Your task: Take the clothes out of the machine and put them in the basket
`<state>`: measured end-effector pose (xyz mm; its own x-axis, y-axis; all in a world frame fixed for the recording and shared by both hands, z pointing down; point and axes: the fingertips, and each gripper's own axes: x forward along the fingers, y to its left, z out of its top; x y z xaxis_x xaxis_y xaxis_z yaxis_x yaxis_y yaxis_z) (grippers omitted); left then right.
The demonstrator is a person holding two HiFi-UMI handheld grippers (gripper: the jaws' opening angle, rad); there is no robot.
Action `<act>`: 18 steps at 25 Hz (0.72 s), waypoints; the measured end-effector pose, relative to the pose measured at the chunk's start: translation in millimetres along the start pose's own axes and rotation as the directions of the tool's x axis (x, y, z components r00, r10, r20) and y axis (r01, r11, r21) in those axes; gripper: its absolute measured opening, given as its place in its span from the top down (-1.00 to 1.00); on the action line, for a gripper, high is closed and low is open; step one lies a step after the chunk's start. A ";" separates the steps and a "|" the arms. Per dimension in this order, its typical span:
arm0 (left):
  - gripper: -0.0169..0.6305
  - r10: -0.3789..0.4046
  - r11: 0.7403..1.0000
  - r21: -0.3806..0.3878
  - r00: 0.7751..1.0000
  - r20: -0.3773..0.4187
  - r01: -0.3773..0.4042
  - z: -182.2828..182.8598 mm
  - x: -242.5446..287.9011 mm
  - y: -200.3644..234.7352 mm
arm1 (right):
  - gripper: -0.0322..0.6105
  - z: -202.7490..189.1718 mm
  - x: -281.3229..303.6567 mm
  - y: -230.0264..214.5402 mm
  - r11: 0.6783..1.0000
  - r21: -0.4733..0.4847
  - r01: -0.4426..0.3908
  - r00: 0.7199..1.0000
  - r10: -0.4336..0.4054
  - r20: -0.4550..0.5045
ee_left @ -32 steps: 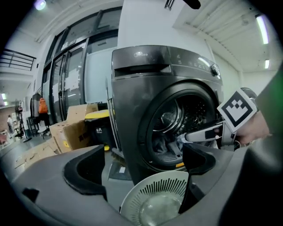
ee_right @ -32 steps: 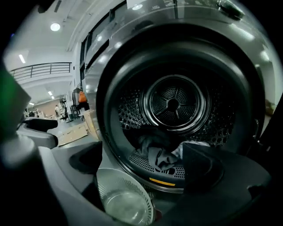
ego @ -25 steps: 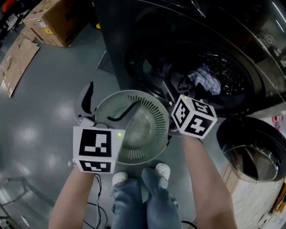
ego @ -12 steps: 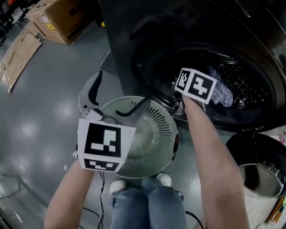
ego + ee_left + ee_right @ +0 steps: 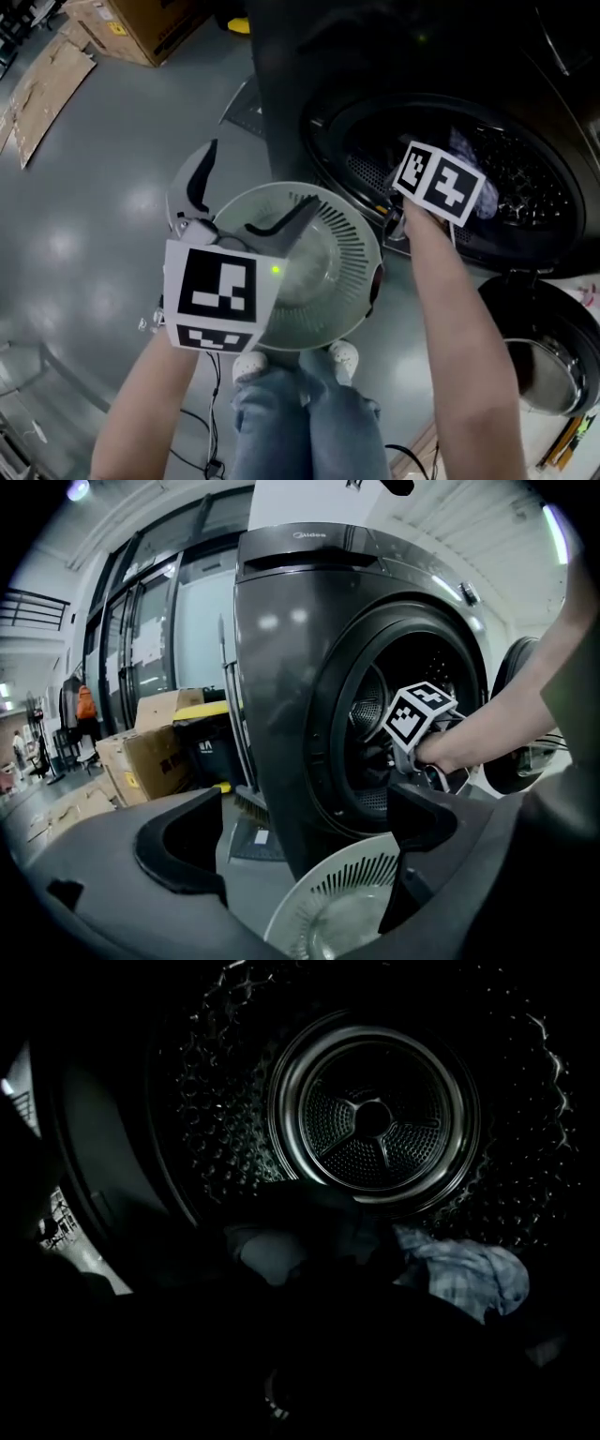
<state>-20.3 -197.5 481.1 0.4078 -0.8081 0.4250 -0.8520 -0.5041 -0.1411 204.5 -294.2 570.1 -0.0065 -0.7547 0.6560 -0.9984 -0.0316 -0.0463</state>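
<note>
Reaching into machine (image 5: 281, 649) drum with right gripper (image 5: 439, 184), jaws closing just now; too dark to confirm bite on clothes (image 5: 464, 1279) heaped at drum bottom. Holding left gripper (image 5: 300, 841) spread wide, empty, above basket (image 5: 352, 248) on floor below door. Best done by pinching thick fold, then drawing slowly over door lip. Compared with second ago: right gripper deeper and lower in drum.

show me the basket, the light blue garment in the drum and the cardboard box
basket (image 5: 352, 253), head view, on its slotted right wall
light blue garment (image 5: 469, 1277), right gripper view, on its crumpled middle
cardboard box (image 5: 141, 761), left gripper view, on its front face
</note>
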 end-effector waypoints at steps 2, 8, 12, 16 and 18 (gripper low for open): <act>-0.75 -0.005 1.000 -0.013 1.000 -0.016 0.005 4.8 -10.3 0.1 | 0.68 1.2 -16.4 8.6 0.999 -0.011 -0.034 0.999 0.034 0.012; -0.75 -0.007 1.000 -0.024 0.997 -0.073 0.005 23.4 -47.8 2.0 | 0.68 7.5 -73.7 36.1 0.991 -0.024 -0.129 0.992 0.129 0.005; -0.75 -0.016 0.999 -0.035 0.995 -0.096 0.013 34.8 -74.7 2.5 | 0.69 6.1 -112.1 55.5 0.982 -0.025 -0.189 0.982 0.188 -0.021; -0.75 -0.008 0.998 -0.065 0.993 -0.118 0.000 38.0 -95.7 7.6 | 0.69 -19.3 -144.4 77.2 0.965 0.023 -0.260 0.962 0.261 -0.077; -0.75 -0.013 0.997 -0.072 0.993 -0.121 0.004 38.1 -101.2 7.3 | 0.69 -32.5 -152.5 87.0 0.953 0.042 -0.300 0.948 0.302 -0.100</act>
<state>-55.2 -131.0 403.0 0.3758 -0.7587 0.5321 -0.8717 -0.4842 -0.0748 116.9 -160.6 490.6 -0.3138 -0.6594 0.6832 -0.9473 0.1685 -0.2724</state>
